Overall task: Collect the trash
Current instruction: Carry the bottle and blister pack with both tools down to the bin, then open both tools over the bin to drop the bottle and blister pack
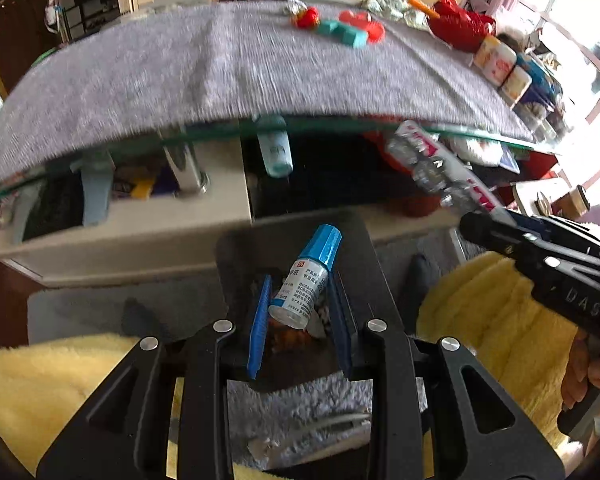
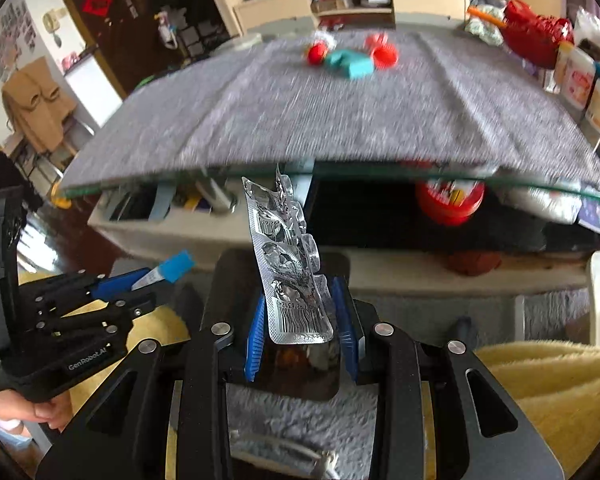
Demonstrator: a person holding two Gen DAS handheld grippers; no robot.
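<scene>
My left gripper [image 1: 300, 296] is shut on a small white bottle with a blue cap [image 1: 306, 276], held tilted over a black bin [image 1: 236, 256] on the floor. My right gripper [image 2: 302, 312] is shut on a crumpled silver blister pack [image 2: 290, 264], held upright over the same black bin [image 2: 228, 276]. The right gripper with the blister pack [image 1: 440, 168] also shows at the right of the left wrist view. The left gripper and the bottle's blue cap [image 2: 176, 266] show at the left of the right wrist view. Both grippers are below the table's front edge.
A glass table with a grey cloth [image 1: 180, 68] stands ahead. At its far side lie a teal box [image 1: 342, 32], red caps [image 1: 374, 32], a red bag [image 1: 460, 24] and cups [image 1: 496, 60]. A shelf under the table [image 1: 140, 208] holds clutter. Yellow fabric [image 1: 480, 308] lies at both sides.
</scene>
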